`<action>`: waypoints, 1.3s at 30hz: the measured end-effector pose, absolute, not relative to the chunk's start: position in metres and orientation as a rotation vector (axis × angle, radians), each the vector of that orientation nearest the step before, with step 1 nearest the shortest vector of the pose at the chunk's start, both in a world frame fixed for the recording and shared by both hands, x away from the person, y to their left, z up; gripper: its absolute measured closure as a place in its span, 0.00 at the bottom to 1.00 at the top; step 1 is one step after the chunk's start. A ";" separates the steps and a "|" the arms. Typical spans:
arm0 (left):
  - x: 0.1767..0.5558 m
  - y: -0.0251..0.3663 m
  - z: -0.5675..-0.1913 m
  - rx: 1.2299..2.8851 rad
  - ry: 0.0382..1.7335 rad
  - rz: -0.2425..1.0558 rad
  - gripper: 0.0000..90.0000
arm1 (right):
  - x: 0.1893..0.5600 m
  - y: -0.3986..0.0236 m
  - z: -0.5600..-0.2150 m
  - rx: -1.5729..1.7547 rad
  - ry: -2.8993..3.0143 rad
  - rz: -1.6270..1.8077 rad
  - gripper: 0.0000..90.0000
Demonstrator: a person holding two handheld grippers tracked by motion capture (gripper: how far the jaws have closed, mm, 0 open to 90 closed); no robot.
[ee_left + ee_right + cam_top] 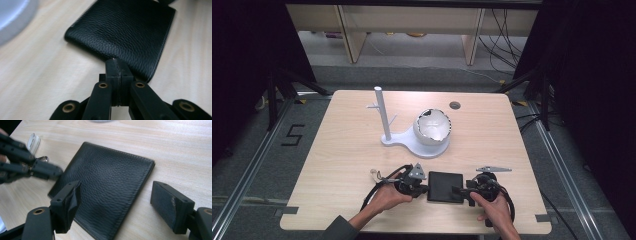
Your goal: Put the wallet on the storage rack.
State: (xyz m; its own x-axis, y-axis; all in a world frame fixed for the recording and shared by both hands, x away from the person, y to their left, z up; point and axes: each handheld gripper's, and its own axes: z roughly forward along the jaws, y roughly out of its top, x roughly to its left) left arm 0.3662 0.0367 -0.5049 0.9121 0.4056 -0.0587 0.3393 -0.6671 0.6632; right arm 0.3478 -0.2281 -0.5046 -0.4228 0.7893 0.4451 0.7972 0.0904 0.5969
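A flat black leather wallet (445, 186) with a bumpy skin lies on the pale wooden worktop (342, 150), near its front edge. The left tool (117, 67) is pressed together, pinching the wallet's edge. The right tool (115, 202) is spread wide over the other side, not touching it.

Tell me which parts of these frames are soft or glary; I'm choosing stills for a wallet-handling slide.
Left gripper view: the wallet grain is crisp, the white base at the corner blurred. Right gripper view: the left gripper is smeared, the wallet sharp. High view: even light, glare inside the cup.
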 end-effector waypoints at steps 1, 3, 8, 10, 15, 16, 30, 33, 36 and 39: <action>0.366 0.037 -0.505 2.358 0.528 0.121 0.99 | 0.348 -0.228 -0.505 -1.682 -2.313 -1.277 0.28; 0.365 0.035 -0.505 2.356 0.523 0.085 0.99 | 0.350 -0.229 -0.506 -1.662 -2.342 -1.282 0.29; 0.359 0.029 -0.505 2.361 0.496 0.064 0.99 | 0.354 -0.228 -0.507 -1.670 -2.331 -1.285 0.31; 0.356 0.027 -0.505 2.363 0.488 0.062 0.99 | 0.354 -0.228 -0.507 -1.691 -2.317 -1.283 0.31; 0.353 0.024 -0.505 2.366 0.477 0.060 0.99 | 0.358 -0.229 -0.508 -1.720 -2.284 -1.296 0.31; 0.353 0.024 -0.505 2.365 0.475 0.057 0.99 | 0.358 -0.230 -0.508 -1.723 -2.264 -1.308 0.31; 0.352 0.023 -0.505 2.376 0.465 0.075 0.98 | 0.356 -0.243 -0.507 -1.773 -2.030 -1.323 0.44; 0.351 0.022 -0.505 2.374 0.471 0.071 0.98 | 0.356 -0.242 -0.509 -1.735 -1.976 -1.342 0.55; 0.350 0.020 -0.504 2.389 0.444 0.089 0.98 | 0.354 -0.227 -0.509 -1.641 -2.065 -1.330 0.61; 0.349 0.020 -0.504 2.390 0.443 0.092 0.97 | 0.352 -0.224 -0.505 -1.609 -2.090 -1.331 0.66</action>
